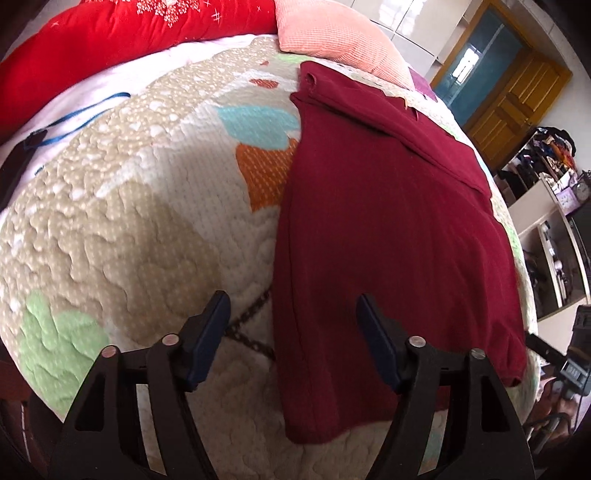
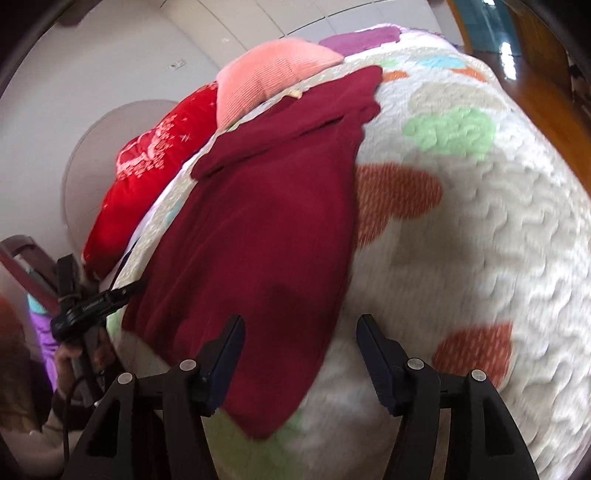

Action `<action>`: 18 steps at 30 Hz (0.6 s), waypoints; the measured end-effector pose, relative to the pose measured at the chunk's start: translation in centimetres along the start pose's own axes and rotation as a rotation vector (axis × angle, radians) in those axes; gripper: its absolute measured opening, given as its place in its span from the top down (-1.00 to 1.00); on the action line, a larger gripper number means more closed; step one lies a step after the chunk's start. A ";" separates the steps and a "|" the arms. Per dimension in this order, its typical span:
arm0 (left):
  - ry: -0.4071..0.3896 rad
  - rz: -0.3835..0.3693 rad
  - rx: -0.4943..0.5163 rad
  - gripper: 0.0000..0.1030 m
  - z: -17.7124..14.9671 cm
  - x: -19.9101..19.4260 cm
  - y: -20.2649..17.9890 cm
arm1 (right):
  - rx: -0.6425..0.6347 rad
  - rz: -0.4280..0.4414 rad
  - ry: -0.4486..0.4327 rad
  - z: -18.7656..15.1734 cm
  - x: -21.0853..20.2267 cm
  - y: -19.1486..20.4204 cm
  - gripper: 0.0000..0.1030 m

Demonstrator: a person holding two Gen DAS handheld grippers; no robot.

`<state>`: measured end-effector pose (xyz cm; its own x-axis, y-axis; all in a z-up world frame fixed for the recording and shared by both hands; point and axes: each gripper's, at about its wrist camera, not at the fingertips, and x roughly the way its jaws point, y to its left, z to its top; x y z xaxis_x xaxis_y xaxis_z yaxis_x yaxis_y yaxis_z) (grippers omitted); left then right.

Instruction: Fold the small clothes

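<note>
A dark red garment (image 1: 388,229) lies flat on the quilted bed cover (image 1: 129,206), its near hem toward me and a folded part at its far end. My left gripper (image 1: 293,306) is open and empty, above the garment's near left edge. In the right wrist view the same garment (image 2: 266,236) lies on the bed cover (image 2: 480,240). My right gripper (image 2: 299,325) is open and empty, above the garment's near right corner. The left gripper also shows at the left of that view (image 2: 92,306).
A red pillow (image 1: 110,40) and a pink cushion (image 1: 332,33) lie at the head of the bed. A blue cord (image 1: 85,110) lies on the white sheet. Shelves with clutter (image 1: 546,206) and a wooden door (image 1: 513,99) stand to the right.
</note>
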<state>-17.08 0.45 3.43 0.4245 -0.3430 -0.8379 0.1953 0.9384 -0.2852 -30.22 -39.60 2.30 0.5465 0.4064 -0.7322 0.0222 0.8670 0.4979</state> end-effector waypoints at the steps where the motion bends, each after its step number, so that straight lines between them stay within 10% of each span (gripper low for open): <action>1: 0.005 0.000 0.000 -0.41 -0.2 0.1 0.0 | 0.001 0.017 0.003 -0.5 -0.1 0.0 -0.18; 15: 0.037 0.004 0.018 -0.60 -1.6 0.7 -0.7 | 0.040 0.197 -0.035 -1.8 1.9 0.6 -0.22; 18: 0.035 -0.008 -0.002 -0.60 -1.5 0.6 -0.4 | 0.031 0.220 -0.039 -1.9 2.4 1.1 0.05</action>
<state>-18.20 -0.06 2.33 0.3914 -0.3486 -0.8516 0.1966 0.9358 -0.2927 -30.42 -37.09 0.20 0.5731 0.5725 -0.5863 -0.0757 0.7494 0.6578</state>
